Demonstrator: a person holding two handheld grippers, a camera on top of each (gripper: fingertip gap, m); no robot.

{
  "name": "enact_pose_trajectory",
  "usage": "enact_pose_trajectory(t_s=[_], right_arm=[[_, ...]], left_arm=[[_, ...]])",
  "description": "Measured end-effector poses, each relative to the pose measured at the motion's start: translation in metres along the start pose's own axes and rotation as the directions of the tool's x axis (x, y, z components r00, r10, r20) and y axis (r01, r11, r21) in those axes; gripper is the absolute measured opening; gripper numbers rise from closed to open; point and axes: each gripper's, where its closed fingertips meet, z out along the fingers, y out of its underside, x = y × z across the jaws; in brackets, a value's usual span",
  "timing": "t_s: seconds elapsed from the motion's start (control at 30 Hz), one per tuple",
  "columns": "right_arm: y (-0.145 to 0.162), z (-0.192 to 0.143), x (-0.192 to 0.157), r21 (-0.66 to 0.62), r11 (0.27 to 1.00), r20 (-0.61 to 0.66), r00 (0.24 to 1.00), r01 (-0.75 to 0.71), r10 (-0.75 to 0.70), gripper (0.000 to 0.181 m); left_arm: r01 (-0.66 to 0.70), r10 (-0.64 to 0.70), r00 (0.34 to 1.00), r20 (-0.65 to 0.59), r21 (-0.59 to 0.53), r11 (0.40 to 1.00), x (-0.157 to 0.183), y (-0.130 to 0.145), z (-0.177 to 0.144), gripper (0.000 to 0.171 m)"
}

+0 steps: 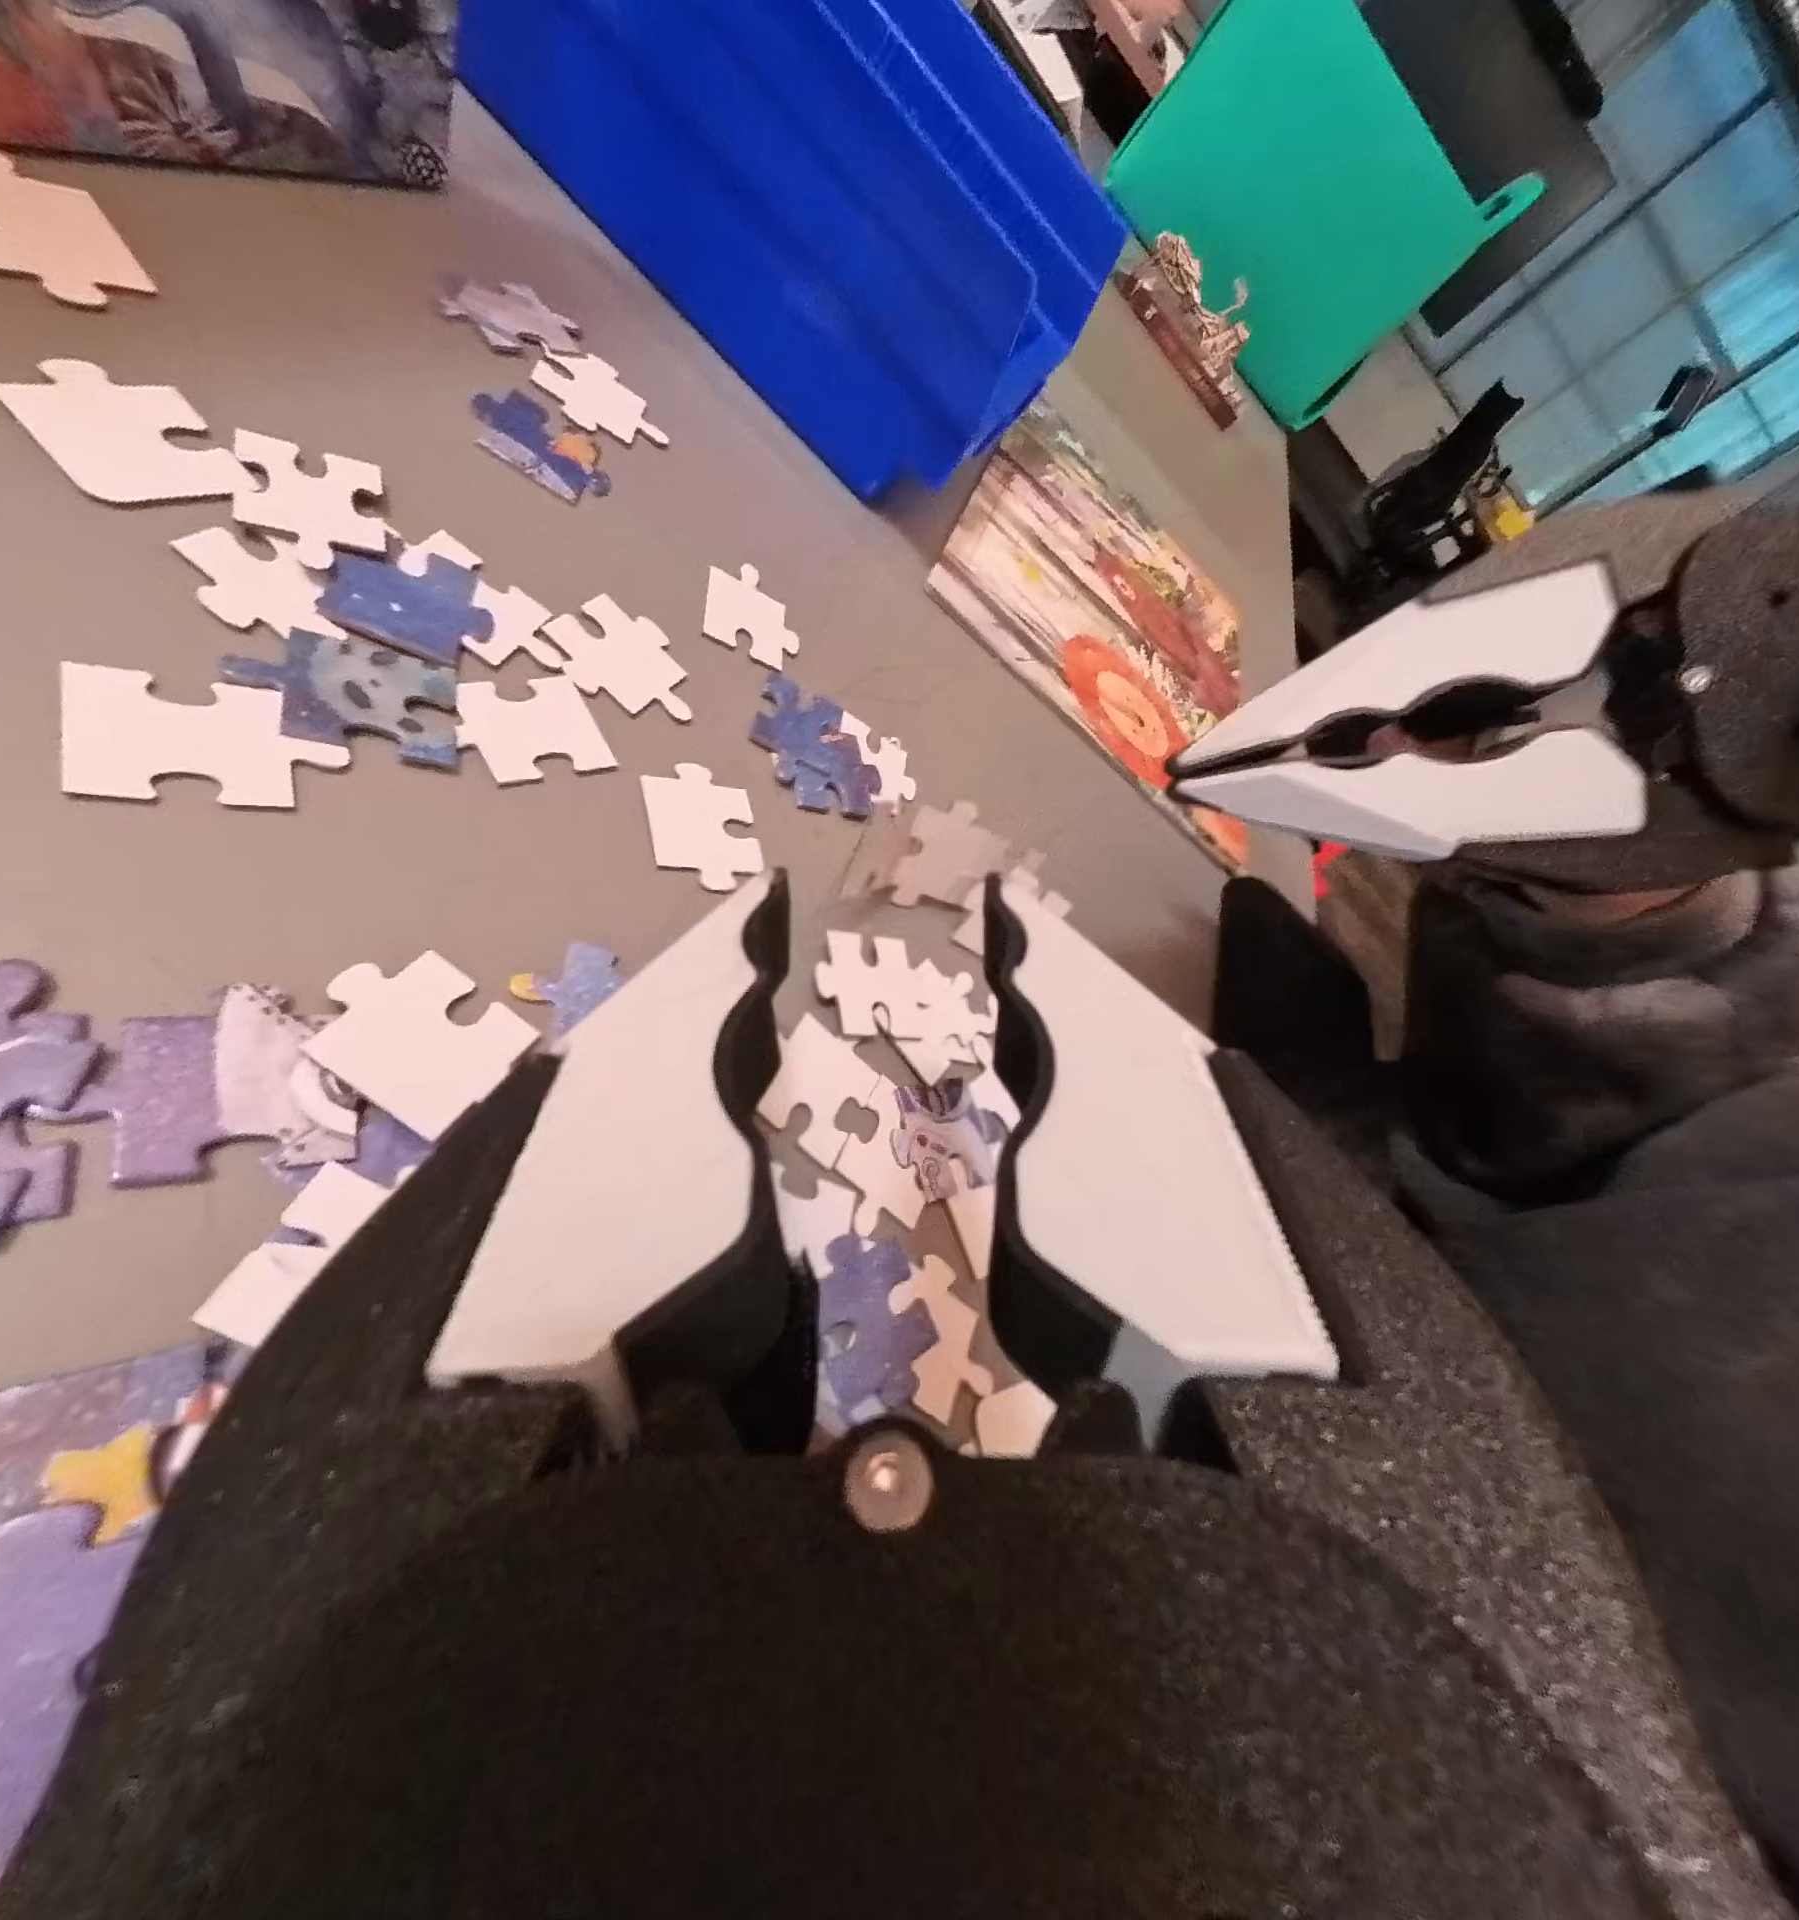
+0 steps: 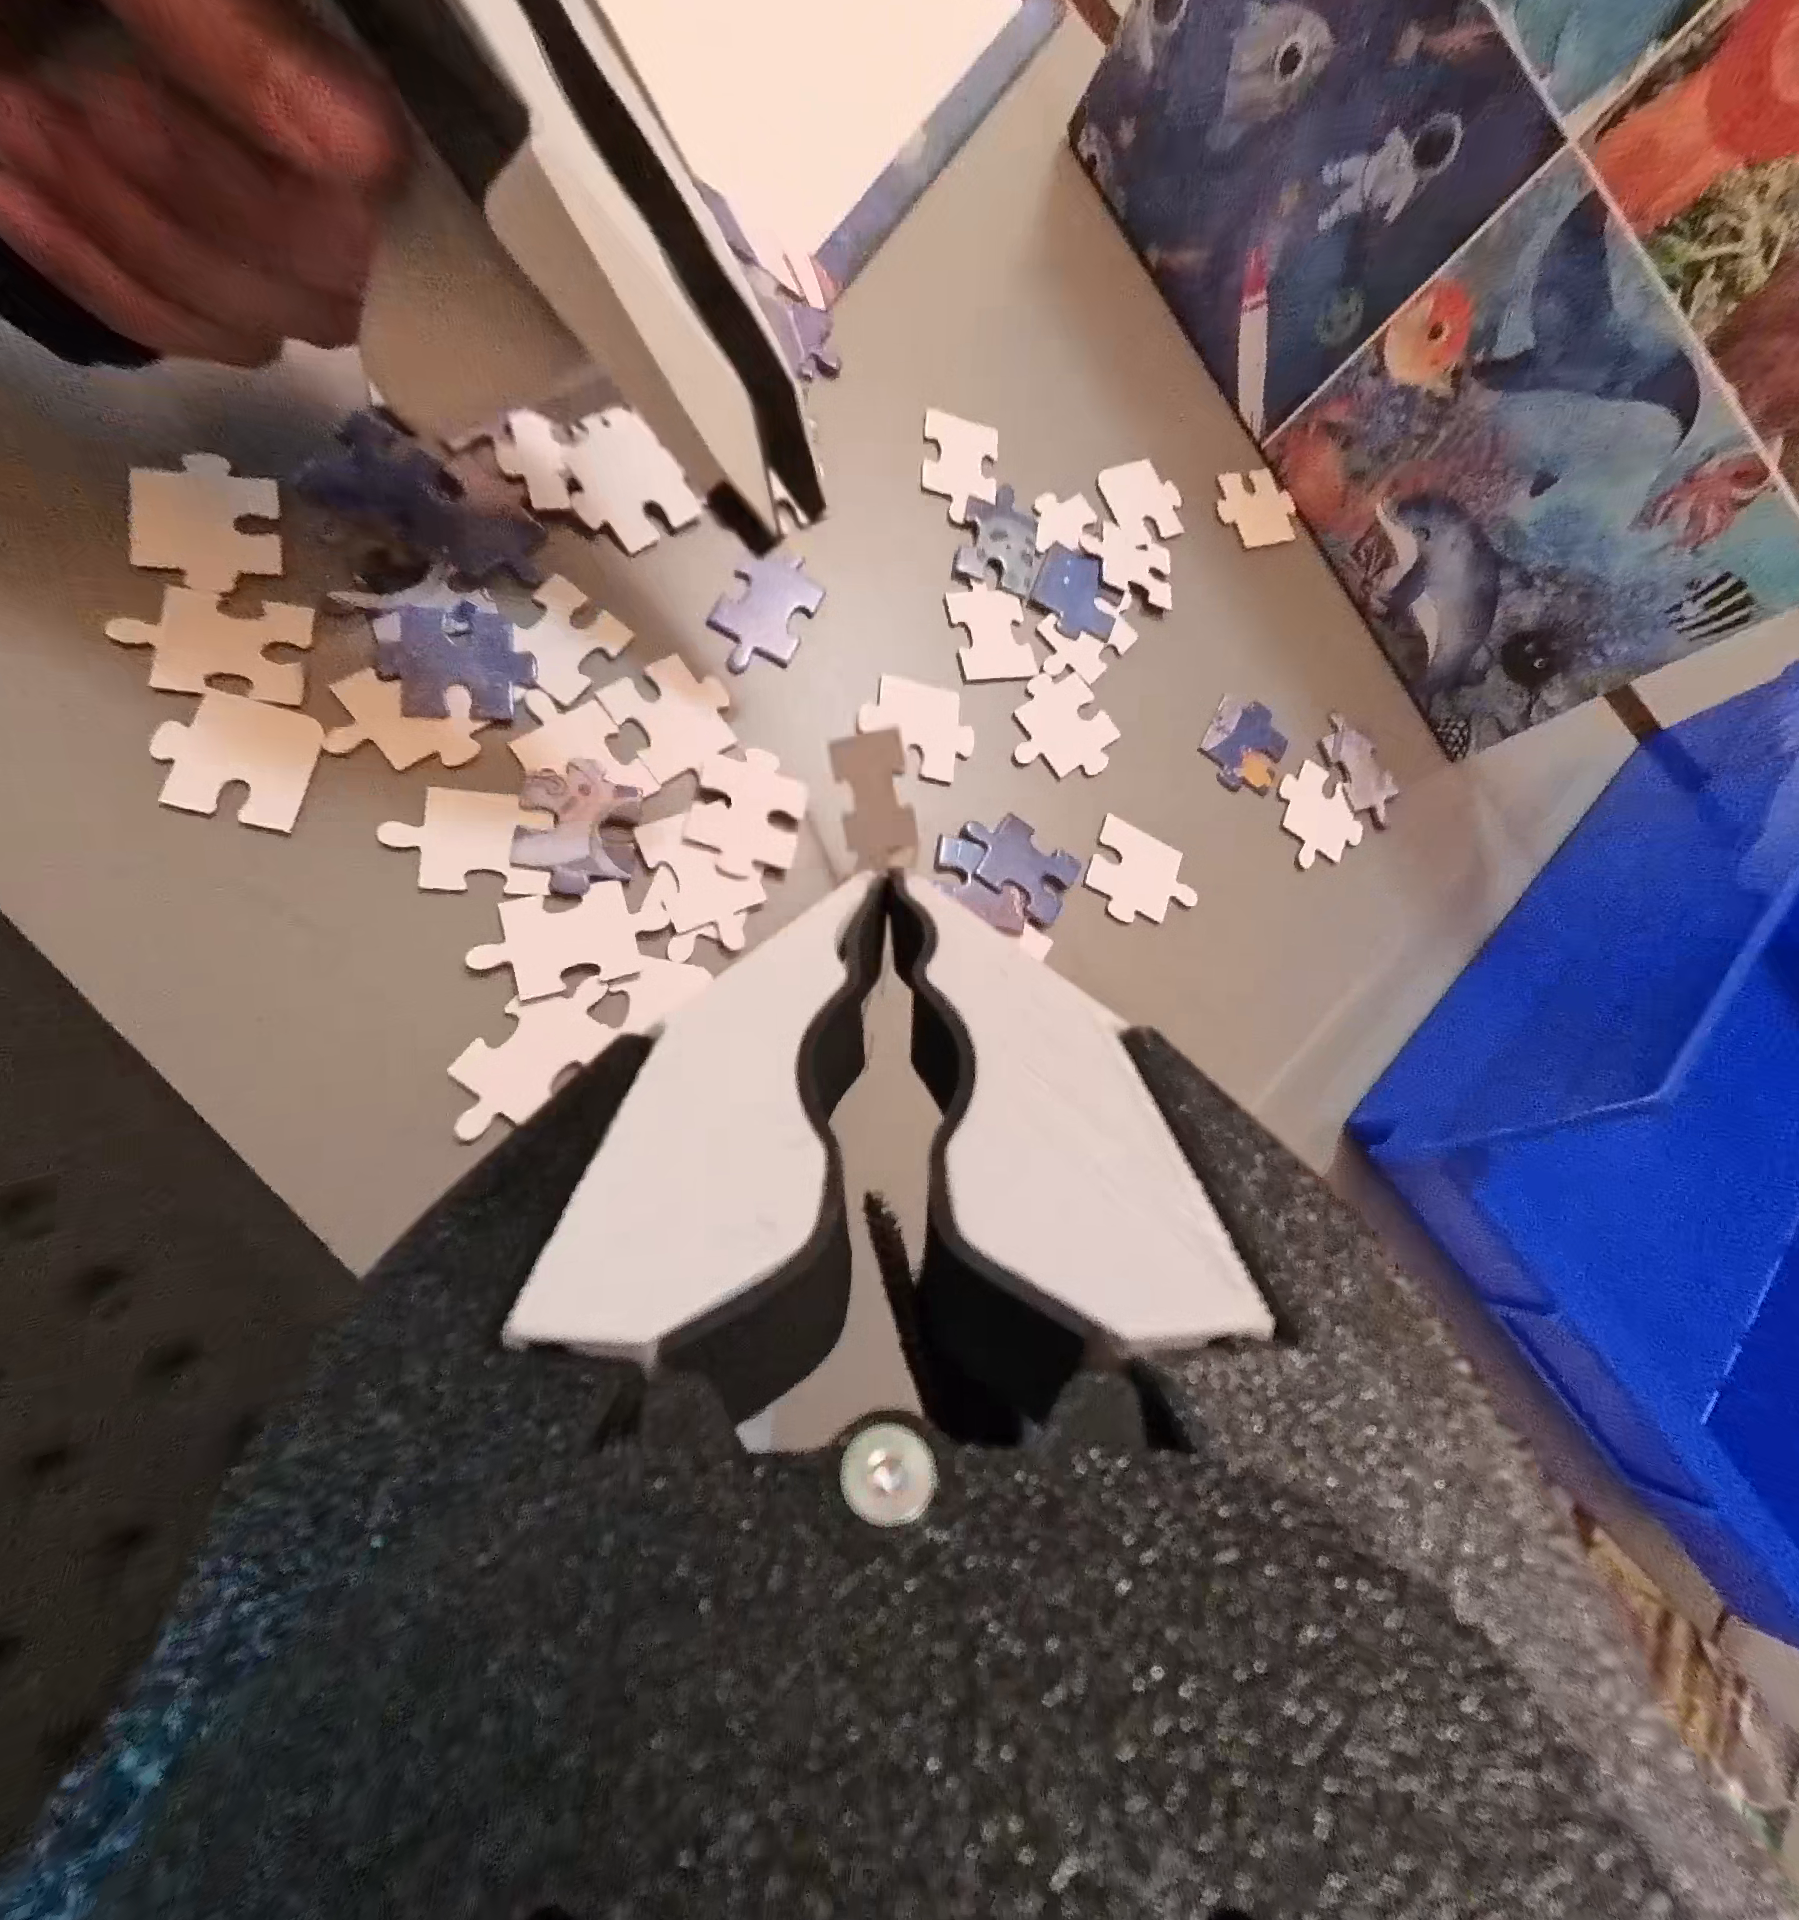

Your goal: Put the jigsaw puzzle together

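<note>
Loose jigsaw pieces (image 1: 521, 727) lie scattered on the grey table (image 1: 251, 883), most white side up, a few blue. They also show in the right wrist view (image 2: 1066, 722). A joined purple-blue section (image 1: 1, 1101) lies at the lower left. My left gripper (image 1: 884, 894) is open and empty, low over a heap of pieces. In the right wrist view its fingers (image 2: 666, 312) come down from the top, held by a hand (image 2: 147, 177). My right gripper (image 2: 887, 883) is shut on a single piece (image 2: 874, 800), held above the table. It hangs at the table's right side (image 1: 1175, 774).
A blue bin (image 1: 822, 208) (image 2: 1653, 1143) stands at the back. A picture-covered puzzle box (image 1: 199, 83) (image 2: 1497, 312) stands beside it. A flat colourful picture (image 1: 1103, 623) lies at the table's right edge. A green board (image 1: 1321, 187) leans behind. Dark floor (image 2: 95, 1143) lies beyond the table edge.
</note>
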Motion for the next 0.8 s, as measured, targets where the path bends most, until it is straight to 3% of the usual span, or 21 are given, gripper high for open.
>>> enact_pose_trajectory(t_s=[0.1, 0.17, 0.2, 0.27, 0.37, 0.5, 0.67, 0.8], right_arm=[[-0.008, -0.004, 0.009, 0.043, 0.999, -0.036, 0.999, 0.019, -0.017, 0.0], [-0.001, 0.0, 0.009, 0.055, 0.998, 0.026, 0.999, -0.044, 0.042, 0.0], [0.01, 0.007, 0.003, 0.036, 0.995, 0.105, 0.99, -0.096, 0.092, 0.008], [0.042, 0.027, 0.008, -0.055, 0.977, 0.148, 0.965, -0.208, 0.214, 0.03], [0.046, 0.044, -0.001, -0.058, 0.96, 0.241, 0.929, -0.275, 0.281, 0.033], [0.03, 0.062, -0.001, -0.043, 0.987, 0.102, 0.982, -0.157, 0.161, 0.038], [0.029, 0.089, -0.002, -0.092, 0.973, 0.111, 0.969, -0.21, 0.22, 0.049], [0.027, 0.098, 0.006, -0.107, 0.95, 0.146, 0.94, -0.294, 0.307, 0.028]], left_arm=[[-0.139, 0.142, 0.988, 0.066, -0.048, 0.989, -0.003, 0.009, 0.004, 0.037], [-0.22, 0.23, 0.966, 0.116, -0.095, 0.971, -0.006, 0.015, 0.007, 0.037], [-0.254, 0.267, 0.954, 0.138, -0.104, 0.962, -0.007, 0.015, 0.008, 0.037], [-0.293, 0.31, 0.938, 0.154, -0.125, 0.948, -0.006, 0.018, 0.011, 0.036], [-0.316, 0.342, 0.923, 0.177, -0.157, 0.936, -0.008, 0.024, 0.014, 0.036], [-0.338, 0.377, 0.903, 0.206, -0.2, 0.92, -0.014, 0.03, 0.016, 0.035], [-0.302, 0.334, 0.923, 0.192, -0.177, 0.937, -0.013, 0.027, 0.014, 0.034], [-0.299, 0.332, 0.924, 0.19, -0.187, 0.936, -0.015, 0.028, 0.012, 0.034]])
